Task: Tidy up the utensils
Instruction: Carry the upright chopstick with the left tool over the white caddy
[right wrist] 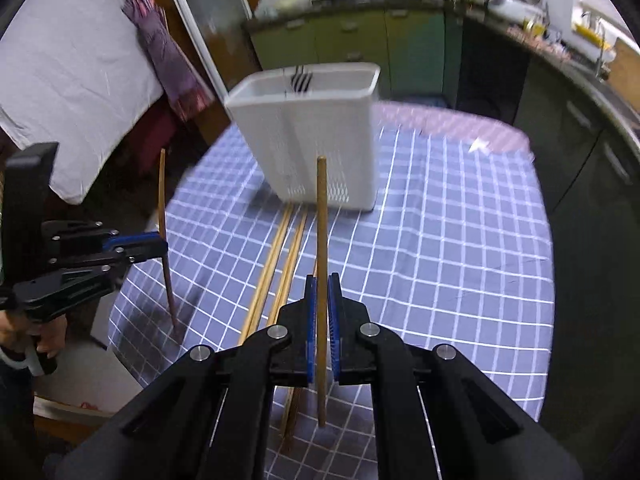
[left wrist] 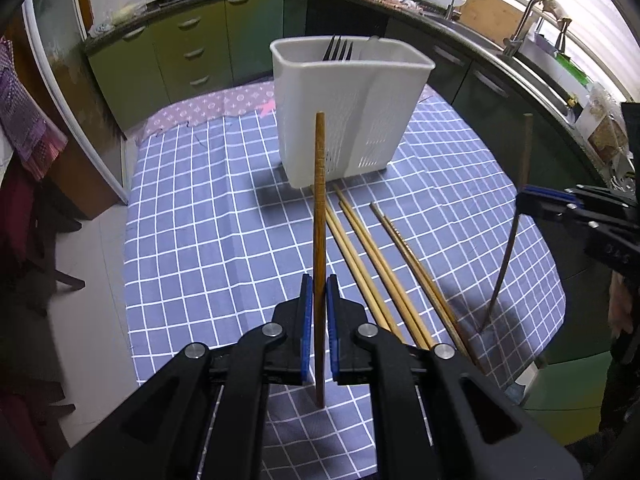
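In the left wrist view, the left tongs [left wrist: 319, 308] are seen at the lower centre of the frame, clamped on a dark wooden chopstick [left wrist: 319, 216] that is held nearly upright, its top end reaching in front of the white utensil basket [left wrist: 352, 116]. The basket stands at the upper centre on the counter [left wrist: 200, 220], which is covered by a blue checked cloth, and the tines of a dark fork [left wrist: 338, 49] are seen above its rim. Several pale chopsticks [left wrist: 372, 264] are laid side by side on the cloth between the basket and the tongs. At the right edge of the frame, the right tongs [left wrist: 532, 200] are seen clamped on a second chopstick [left wrist: 525, 152], which is lifted off the cloth. In the right wrist view, which is blurred, the right tongs [right wrist: 322, 312] are shown at the lower centre, closed on a light wooden chopstick [right wrist: 321, 232] held upright in front of the basket [right wrist: 320, 136]. Pale chopsticks [right wrist: 276, 264] are seen lying on the counter [right wrist: 440, 240] to the left of the tongs. At the left edge, the left tongs [right wrist: 158, 242] are seen gripping their chopstick [right wrist: 163, 200], and a hand [right wrist: 36, 340] is visible at the lower left.
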`<state>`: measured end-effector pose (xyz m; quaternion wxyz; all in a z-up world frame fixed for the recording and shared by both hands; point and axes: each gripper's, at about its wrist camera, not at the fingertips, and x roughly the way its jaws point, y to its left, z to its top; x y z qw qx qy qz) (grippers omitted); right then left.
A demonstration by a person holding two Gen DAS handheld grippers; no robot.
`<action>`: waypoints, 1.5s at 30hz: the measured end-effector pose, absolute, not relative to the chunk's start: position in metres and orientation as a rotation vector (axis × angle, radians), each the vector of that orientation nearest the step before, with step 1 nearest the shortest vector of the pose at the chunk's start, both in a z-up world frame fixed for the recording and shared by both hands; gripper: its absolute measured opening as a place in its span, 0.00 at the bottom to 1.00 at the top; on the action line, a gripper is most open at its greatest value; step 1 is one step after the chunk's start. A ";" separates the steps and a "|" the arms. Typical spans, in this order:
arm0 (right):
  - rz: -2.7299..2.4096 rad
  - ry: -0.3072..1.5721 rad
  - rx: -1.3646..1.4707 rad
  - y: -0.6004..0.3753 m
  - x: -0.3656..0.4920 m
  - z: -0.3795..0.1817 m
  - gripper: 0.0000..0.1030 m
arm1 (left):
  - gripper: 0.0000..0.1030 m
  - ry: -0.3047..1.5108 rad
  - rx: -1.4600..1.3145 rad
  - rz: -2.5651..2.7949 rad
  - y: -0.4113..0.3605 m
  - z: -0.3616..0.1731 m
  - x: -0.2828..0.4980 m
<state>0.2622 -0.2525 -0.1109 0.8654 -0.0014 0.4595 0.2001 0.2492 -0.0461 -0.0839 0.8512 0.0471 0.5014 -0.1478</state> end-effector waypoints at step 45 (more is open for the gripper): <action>0.461 0.857 0.008 -0.269 0.224 -0.069 0.06 | 0.07 0.850 0.112 -0.353 -0.060 0.035 0.255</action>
